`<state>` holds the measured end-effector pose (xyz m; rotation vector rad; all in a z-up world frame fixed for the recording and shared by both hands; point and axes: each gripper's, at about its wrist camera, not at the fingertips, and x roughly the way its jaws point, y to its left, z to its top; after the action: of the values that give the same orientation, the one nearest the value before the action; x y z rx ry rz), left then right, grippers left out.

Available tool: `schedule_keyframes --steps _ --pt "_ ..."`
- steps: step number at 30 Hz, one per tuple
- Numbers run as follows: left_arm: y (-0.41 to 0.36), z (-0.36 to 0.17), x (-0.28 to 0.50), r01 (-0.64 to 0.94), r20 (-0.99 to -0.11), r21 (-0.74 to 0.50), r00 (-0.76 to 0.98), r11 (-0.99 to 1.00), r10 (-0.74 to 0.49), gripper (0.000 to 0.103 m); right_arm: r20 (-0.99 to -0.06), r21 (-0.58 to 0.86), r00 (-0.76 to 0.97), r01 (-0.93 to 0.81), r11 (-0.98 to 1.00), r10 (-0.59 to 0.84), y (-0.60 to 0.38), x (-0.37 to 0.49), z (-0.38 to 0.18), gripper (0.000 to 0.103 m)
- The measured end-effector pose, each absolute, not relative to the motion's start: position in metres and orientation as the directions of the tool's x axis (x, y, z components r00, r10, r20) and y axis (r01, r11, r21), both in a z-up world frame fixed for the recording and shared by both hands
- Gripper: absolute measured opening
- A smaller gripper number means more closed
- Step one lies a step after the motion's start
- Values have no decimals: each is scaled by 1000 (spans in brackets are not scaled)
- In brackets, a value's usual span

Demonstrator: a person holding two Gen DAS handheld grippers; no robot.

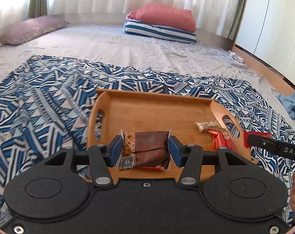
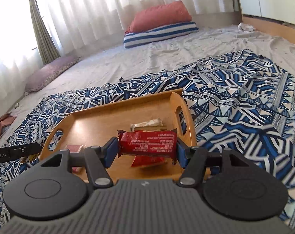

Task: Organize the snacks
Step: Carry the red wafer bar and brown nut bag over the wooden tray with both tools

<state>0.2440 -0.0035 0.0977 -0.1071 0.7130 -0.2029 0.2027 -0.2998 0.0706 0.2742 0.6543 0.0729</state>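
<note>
Left wrist view and right wrist view: two snack bars carried over the wooden tray

Left wrist view shows the left claw (image 1: 145, 149) clenched on a brown snack bar (image 1: 147, 148); the blue pads press the two short ends of the packet, so the bar lies across the claw and cannot slip out sideways. Under and in front of this claw is the wooden tray (image 1: 147, 109), which rests on a blue patterned cloth (image 1: 40, 101) spread on the bed (image 1: 108, 44). To the right of the left claw, a pale snack packet (image 1: 206, 125) and a red one lie already on the tray floor near the right handle hole.

In the right wrist view, the right claw (image 2: 146, 149) grasps a red snack bar (image 2: 147, 142) in the same manner, end to end, with the printed side toward the camera. The bar hangs clear above the tray, just before the pale packet and over another red packet below the claw. A small pink packet (image 2: 75, 148) lies to the left of this claw, close to the near rim.

I judge that both bars are held level and above the tray so that they can be laid flat beside the snacks gathered there. The middle and far part of the tray is bare, so room remains for both.
</note>
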Motion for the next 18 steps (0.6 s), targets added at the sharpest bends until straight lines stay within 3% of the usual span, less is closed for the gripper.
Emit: schedule_keyframes --steps 5,11,18 --pt "-9 91 282 149 -668 -191 705 970 -240 50 -622 286 763 10 958 178 -304 240 66 64" --pt "-19 74 321 124 -703 -136 687 983 -184 50 -615 318 762 7 948 200 -307 282 58 63" --pt "-34 51 347 139 -727 -62 672 988 -140 50 -681 320 705 39 947 201 -306 330 40 63"
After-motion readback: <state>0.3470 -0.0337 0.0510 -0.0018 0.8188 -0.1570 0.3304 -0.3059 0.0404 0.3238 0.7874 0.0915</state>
